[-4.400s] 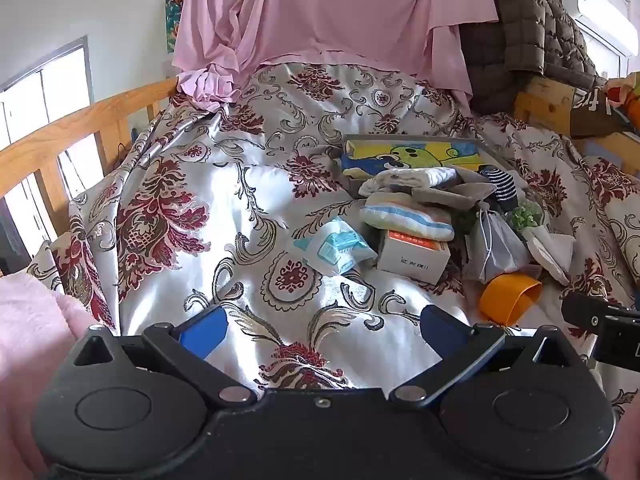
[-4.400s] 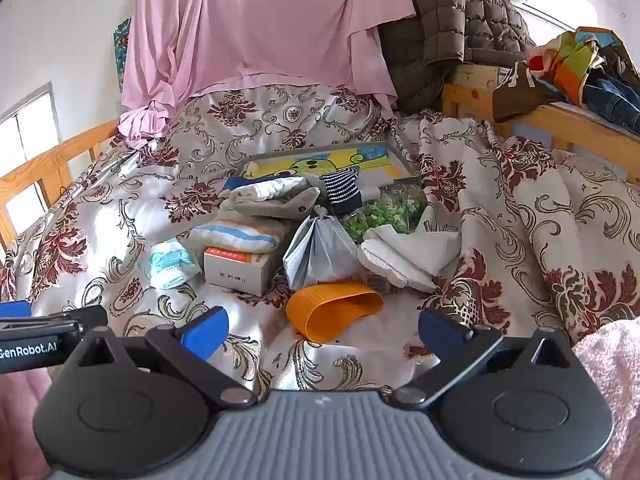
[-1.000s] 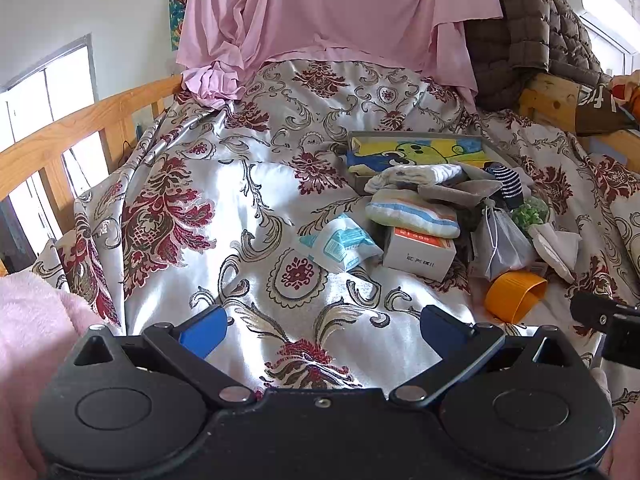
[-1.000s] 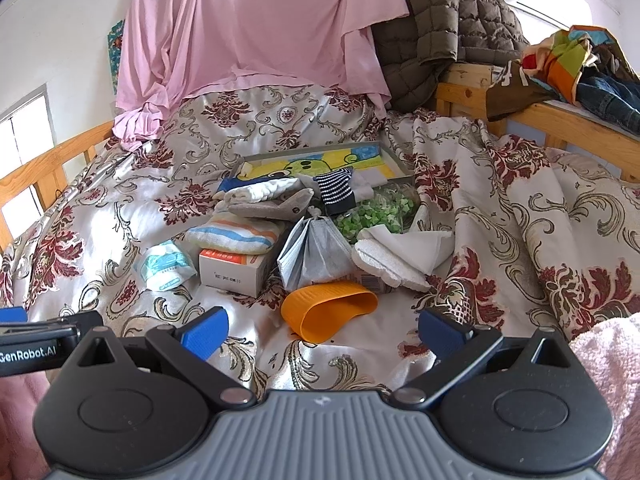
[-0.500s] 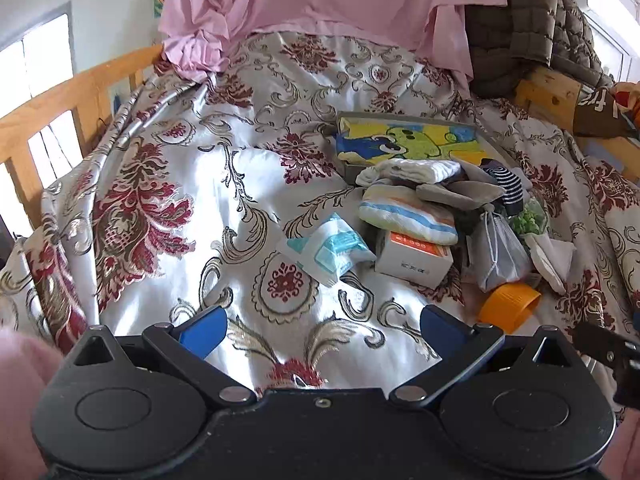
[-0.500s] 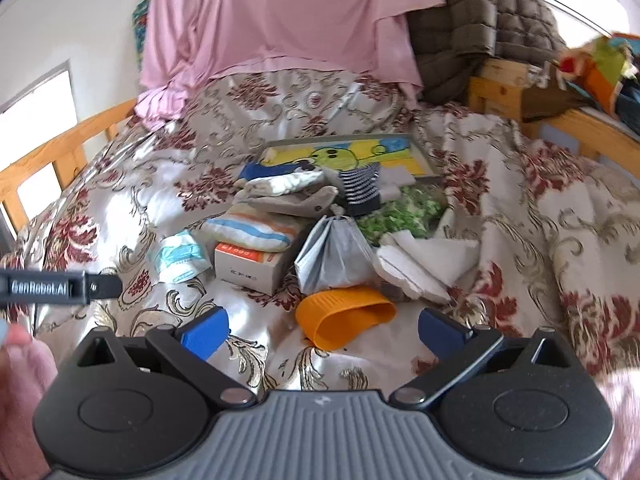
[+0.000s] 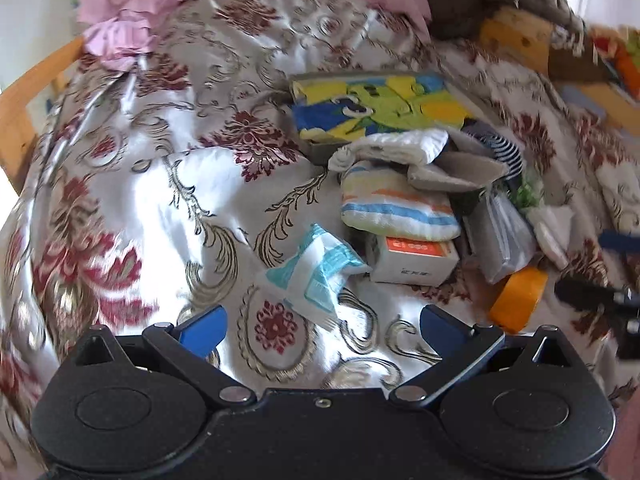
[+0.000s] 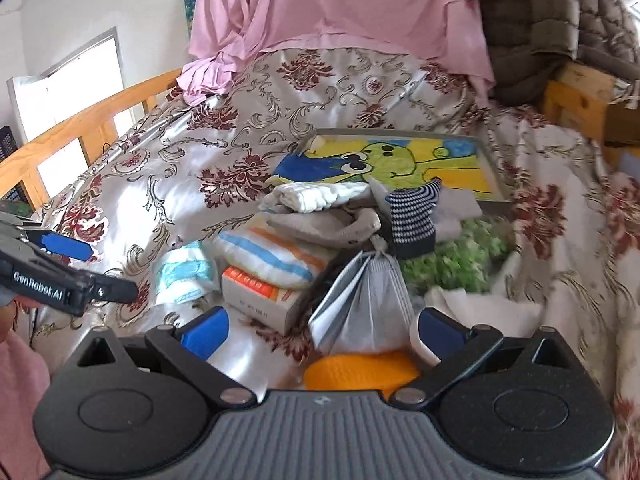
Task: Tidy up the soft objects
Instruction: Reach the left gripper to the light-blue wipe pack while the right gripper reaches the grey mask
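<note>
A heap of soft things lies mid-bed: a striped folded cloth point(image 7: 396, 210) point(image 8: 268, 252), a white folded towel point(image 7: 400, 146) point(image 8: 316, 196), a grey cloth point(image 7: 452, 172) point(image 8: 320, 224) and a navy striped sock point(image 7: 500, 148) point(image 8: 414, 216). A blue-white soft packet point(image 7: 316, 272) point(image 8: 182, 272) lies just ahead of my left gripper point(image 7: 322, 326), which is open and empty. My right gripper point(image 8: 322, 330) is open too, low over an orange cup point(image 8: 360, 372) and close to a grey plastic bag point(image 8: 364, 308).
Behind the heap is a tray with a cartoon frog picture point(image 8: 400, 160) point(image 7: 376, 104). A white-and-orange box point(image 7: 412, 260) sits under the striped cloth, with green stuff point(image 8: 452, 256) and a white cloth point(image 8: 480, 308) to the right. Wooden rail point(image 8: 80, 128) borders the left; pink sheet point(image 8: 340, 8) hangs behind.
Both grippers have moved forward and down toward the heap. The packet is now close to the left fingers, and the orange cup sits right under the right ones. Both stay open.
</note>
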A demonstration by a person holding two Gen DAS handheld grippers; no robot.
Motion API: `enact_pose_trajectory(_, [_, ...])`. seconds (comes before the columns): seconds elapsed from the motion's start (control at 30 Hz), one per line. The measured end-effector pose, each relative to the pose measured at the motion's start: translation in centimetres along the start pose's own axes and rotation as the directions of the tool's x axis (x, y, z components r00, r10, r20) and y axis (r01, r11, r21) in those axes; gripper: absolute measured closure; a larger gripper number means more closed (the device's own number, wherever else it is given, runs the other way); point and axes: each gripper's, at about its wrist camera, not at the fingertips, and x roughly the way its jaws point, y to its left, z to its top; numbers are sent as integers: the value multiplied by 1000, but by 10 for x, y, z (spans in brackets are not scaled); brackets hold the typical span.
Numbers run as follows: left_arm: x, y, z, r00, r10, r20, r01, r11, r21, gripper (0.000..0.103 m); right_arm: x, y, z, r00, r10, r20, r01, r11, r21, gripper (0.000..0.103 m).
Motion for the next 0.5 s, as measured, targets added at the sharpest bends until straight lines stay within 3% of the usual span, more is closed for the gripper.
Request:
enact_pose_trajectory(0.17, [25, 6, 12, 1000, -18, -12, 19, 996, 85, 1, 30, -14, 8, 1000, 13, 15, -13, 1000, -15, 0])
enact_pose_trajectory(0.37, [52, 13, 20, 996, -88, -23, 90, 991, 100, 1, 58, -24, 10, 999, 47, -24, -47, 999, -23, 0])
enact_pose_trajectory(0.5, [67, 9, 22, 997, -80, -19, 82, 981, 178, 1, 76, -25, 9, 999, 6, -54, -9, 999, -48, 0])
